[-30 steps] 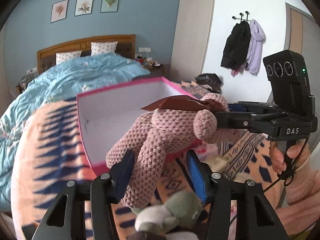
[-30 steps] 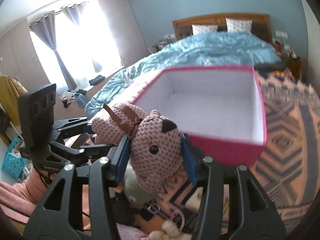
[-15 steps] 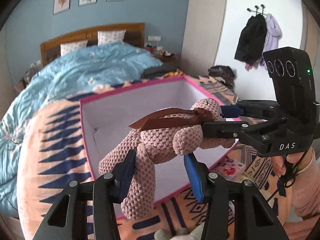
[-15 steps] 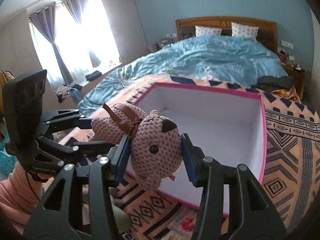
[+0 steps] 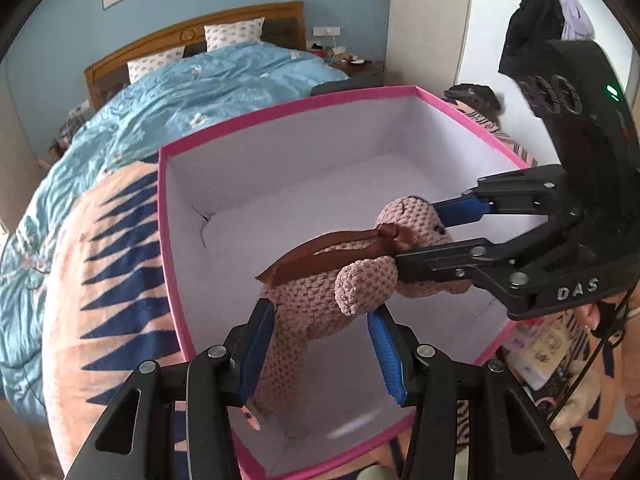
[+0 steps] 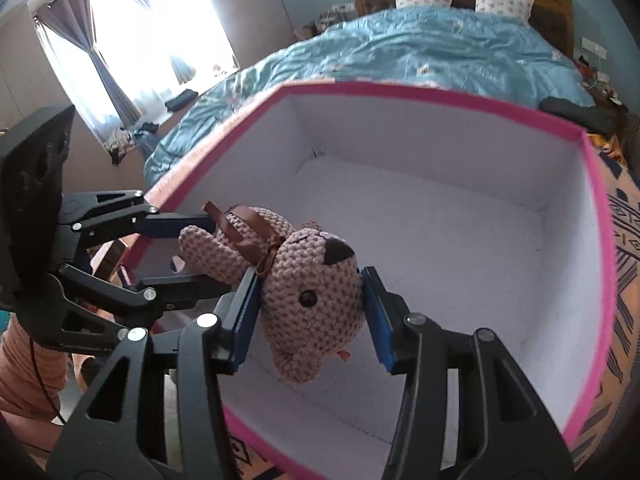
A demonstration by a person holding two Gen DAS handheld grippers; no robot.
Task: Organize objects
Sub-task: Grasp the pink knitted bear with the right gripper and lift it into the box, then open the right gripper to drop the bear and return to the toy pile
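A pink knitted bear (image 5: pixel 320 300) with a brown ribbon hangs stretched between both grippers, inside the rim of the open pink box (image 5: pixel 280 114) and above its white floor. My left gripper (image 5: pixel 320 308) is shut on the bear's body and legs. My right gripper (image 6: pixel 309 276) is shut on the bear's head (image 6: pixel 316 292). From the left wrist view the right gripper (image 5: pixel 416 236) comes in from the right. From the right wrist view the left gripper (image 6: pixel 220 252) comes in from the left, across the box rim (image 6: pixel 440 90).
The box stands on an orange and blue patterned blanket (image 5: pixel 112 280). Behind it lies a bed with a blue duvet (image 5: pixel 200 92). Coats (image 5: pixel 532 32) hang on the right wall. Loose toys and papers (image 5: pixel 536 352) lie right of the box. A curtained window (image 6: pixel 132 40) is at left.
Both grippers have carried the bear forward and down, from in front of the box to over its inside. The box now fills both views. The grips on the bear look the same.
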